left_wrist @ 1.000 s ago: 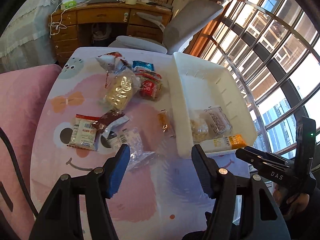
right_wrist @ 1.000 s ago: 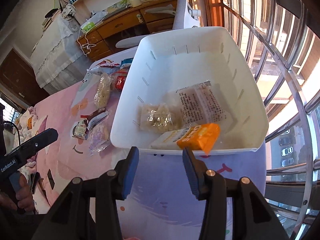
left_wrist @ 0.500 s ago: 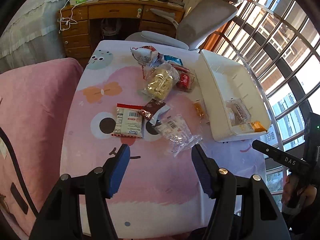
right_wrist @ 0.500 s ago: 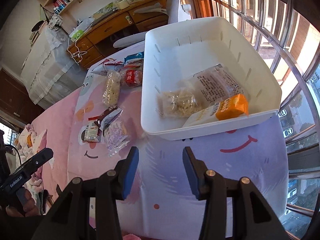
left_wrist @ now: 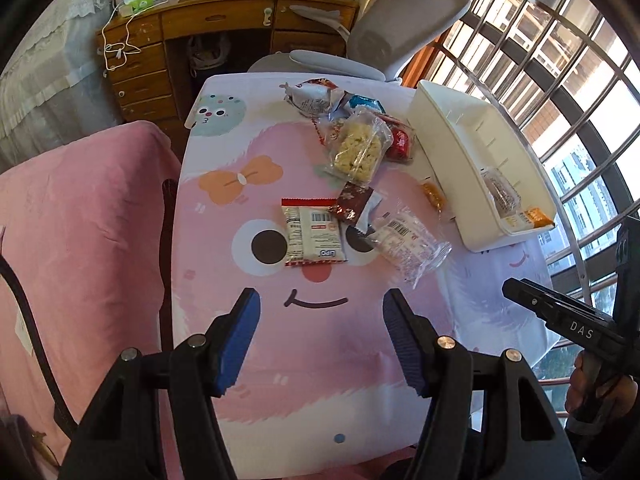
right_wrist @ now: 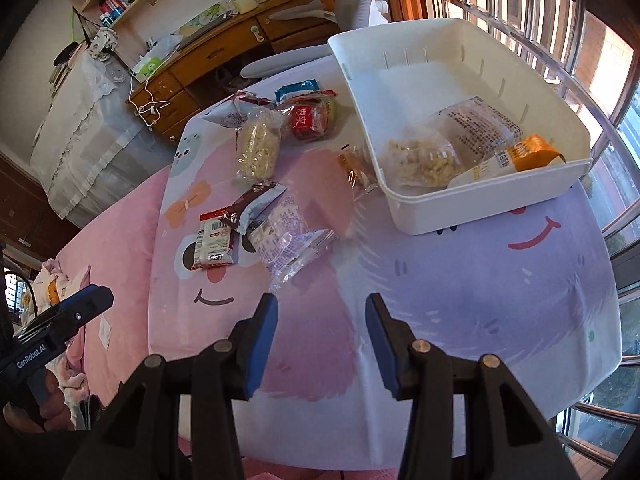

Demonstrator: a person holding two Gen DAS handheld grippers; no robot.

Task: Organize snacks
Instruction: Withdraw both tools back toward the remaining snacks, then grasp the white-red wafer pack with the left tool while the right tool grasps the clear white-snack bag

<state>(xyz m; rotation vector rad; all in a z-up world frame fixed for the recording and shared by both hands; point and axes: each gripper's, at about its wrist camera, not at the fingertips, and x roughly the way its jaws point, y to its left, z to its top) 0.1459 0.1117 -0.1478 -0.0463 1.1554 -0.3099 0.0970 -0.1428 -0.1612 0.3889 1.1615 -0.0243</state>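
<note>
Three packets already lie in the white bin (right_wrist: pixel 460 208) at the table's right edge; some eight snacks (left_wrist: pixel 312 236) remain loose beside it on the cartoon tablecloth (left_wrist: pixel 320 352); left gripper (left_wrist: pixel 320 336) and right gripper (right_wrist: pixel 320 340) hover above the cloth, jaws apart, holding nothing; behind stand a wooden desk (left_wrist: pixel 224 32), grey chair (left_wrist: pixel 400 28) and barred windows (left_wrist: pixel 560 60)

The left hand-held gripper (left_wrist: pixel 320 336) hangs over the cartoon-printed surface (left_wrist: pixel 320 360), its blue pads apart with nothing between them. Ahead lie a white snack packet (left_wrist: pixel 314 234), a clear wrapper (left_wrist: pixel 408 244) and a white bin (left_wrist: pixel 460 160) at right.
</note>
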